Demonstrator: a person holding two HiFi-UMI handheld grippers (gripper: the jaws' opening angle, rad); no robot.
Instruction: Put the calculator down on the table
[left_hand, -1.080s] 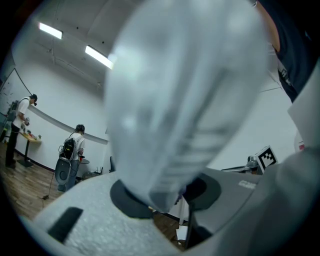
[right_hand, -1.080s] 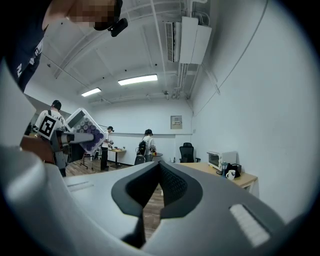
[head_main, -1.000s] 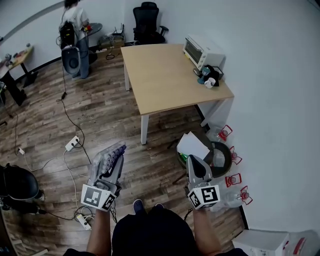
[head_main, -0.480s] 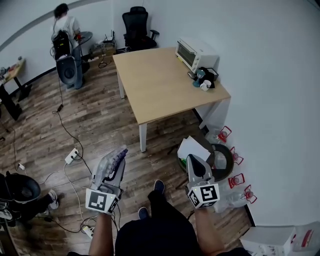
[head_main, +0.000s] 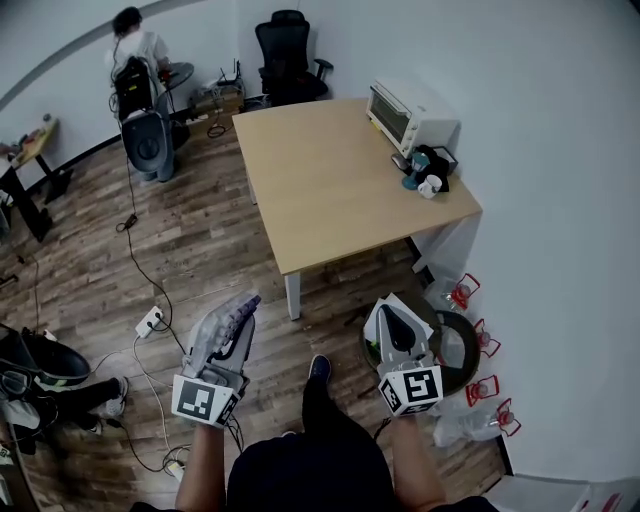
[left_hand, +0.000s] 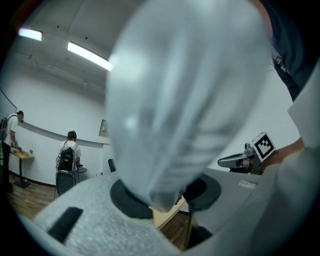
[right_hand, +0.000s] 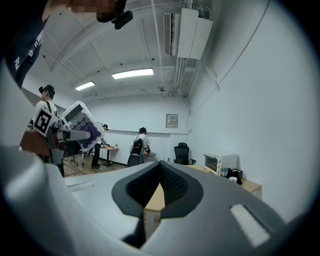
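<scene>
A grey calculator (head_main: 215, 325) with purple keys sticks forward out of my left gripper (head_main: 228, 332), which is shut on it over the wooden floor. In the left gripper view the calculator (left_hand: 185, 100) is a large blur filling the middle above the jaws. My right gripper (head_main: 393, 322) is shut and empty, level with the left one. The right gripper view shows my left gripper (right_hand: 65, 134) carrying the calculator (right_hand: 80, 124). The light wooden table (head_main: 340, 170) stands ahead of both grippers, its near corner a short way off.
A toaster oven (head_main: 412, 112), mugs and a black object (head_main: 428, 168) sit along the table's right edge. A round bin (head_main: 445, 340) with white paper stands by my right gripper. Cables and a power strip (head_main: 150, 320) lie on the floor at the left. A person (head_main: 135, 60) and an office chair (head_main: 290, 55) are at the back.
The person has stepped forward, and both grippers have travelled level over the floor toward the table. The calculator stays in the left grip. The bin is now right beside the right gripper.
</scene>
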